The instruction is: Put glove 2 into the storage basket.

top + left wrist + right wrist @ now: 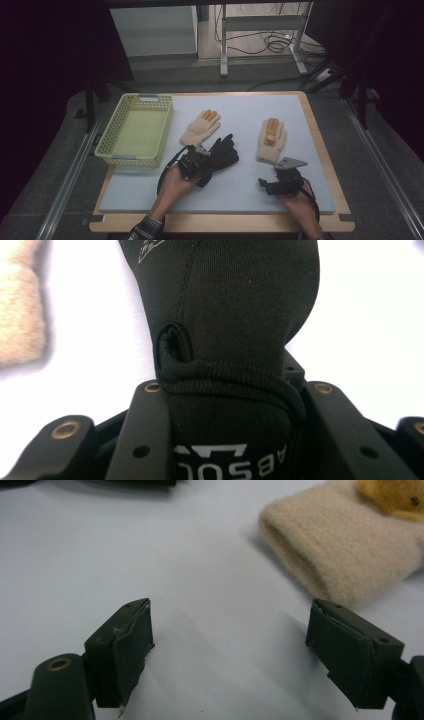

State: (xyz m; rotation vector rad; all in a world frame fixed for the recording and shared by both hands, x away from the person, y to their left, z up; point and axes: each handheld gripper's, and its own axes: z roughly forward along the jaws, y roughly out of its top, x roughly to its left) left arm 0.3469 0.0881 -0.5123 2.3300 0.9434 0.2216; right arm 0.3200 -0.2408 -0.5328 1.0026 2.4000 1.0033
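Black stretch-fabric glove (230,305), ribbed cuff pinched between the left gripper's (200,167) fingers, lies mid-tabletop (150,195) with bare pale surface around it. Two cream knit gloves (201,127) (271,140) with orange fingertips lie beyond. One yellow lattice basket (135,155) sits leftward. Right gripper (230,650) fingers gape, nothing between them.

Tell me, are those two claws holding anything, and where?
The left gripper clamps the black glove by its cuff. The right gripper is open and holds nothing.
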